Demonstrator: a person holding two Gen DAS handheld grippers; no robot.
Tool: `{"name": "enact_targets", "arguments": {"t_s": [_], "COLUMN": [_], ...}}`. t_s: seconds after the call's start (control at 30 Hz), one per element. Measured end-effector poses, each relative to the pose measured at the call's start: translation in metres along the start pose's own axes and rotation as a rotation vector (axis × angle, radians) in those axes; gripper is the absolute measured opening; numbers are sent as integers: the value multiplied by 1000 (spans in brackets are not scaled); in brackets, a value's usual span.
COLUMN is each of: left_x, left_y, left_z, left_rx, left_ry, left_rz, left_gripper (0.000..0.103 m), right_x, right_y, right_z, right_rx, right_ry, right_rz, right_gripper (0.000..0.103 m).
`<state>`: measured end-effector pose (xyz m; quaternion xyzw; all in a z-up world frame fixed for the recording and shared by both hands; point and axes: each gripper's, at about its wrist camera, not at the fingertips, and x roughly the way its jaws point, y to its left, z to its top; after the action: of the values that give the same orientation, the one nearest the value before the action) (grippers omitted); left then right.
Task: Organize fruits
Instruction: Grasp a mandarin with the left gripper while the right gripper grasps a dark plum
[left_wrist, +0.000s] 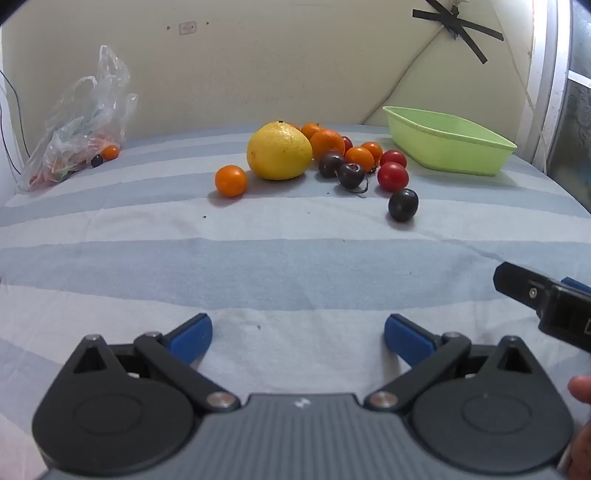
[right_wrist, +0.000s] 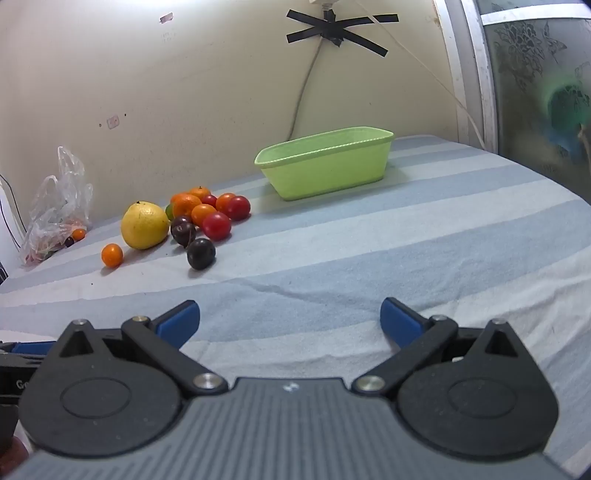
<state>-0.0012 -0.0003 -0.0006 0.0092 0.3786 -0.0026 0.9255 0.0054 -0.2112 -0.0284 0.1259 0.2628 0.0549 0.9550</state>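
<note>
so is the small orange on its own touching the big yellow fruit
Apart. In the left wrist view a strip of striped cloth shows between the small orange and the big yellow fruit; the right wrist view shows the same gap.

Right tongs (right_wrist: 290, 321) gape empty; fruit pile (right_wrist: 192, 221) left of green tub (right_wrist: 325, 170).

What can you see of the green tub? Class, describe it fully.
The tub is a pale lime-green rectangular basin that looks like plastic, with rounded corners, a thin out-turned rim and walls sloping in toward the base. It stands upright and open-topped on the striped cloth near the wall; the part of its inside that shows holds nothing. It stands right of the fruit pile, apart from it. Nothing but the cloth touches it.
</note>
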Motion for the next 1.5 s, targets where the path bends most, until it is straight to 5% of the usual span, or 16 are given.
{"name": "enact_targets", "arguments": {"t_s": [0.7,0.97,1.07,1.17,1.3,1.5], "left_x": [-14,-28,-22,-11,2,38], "left_y": [6,42,67,94,104,97], "left_z": [-16,0,14,30,52,79], "left_rx": [11,28,-34,-122,-65,34], "left_ry": [-101,-258,-260,-237,-228,-205], "left_rz": [-32,-61,-141,-236,-196,-168], "left_gripper": [103,103,103,103,101,91], "right_x": [-2,2,2,8,20,43], "right_y": [-1,2,13,22,34,54], "right_z": [-1,14,26,36,44,44], "right_rx": [14,-83,-181,-248,-278,-338], "right_ry": [-4,36,-4,-5,34,37], "right_rz": [13,113,126,158,229,226], "right_gripper": [103,103,92,69,40,38]}}
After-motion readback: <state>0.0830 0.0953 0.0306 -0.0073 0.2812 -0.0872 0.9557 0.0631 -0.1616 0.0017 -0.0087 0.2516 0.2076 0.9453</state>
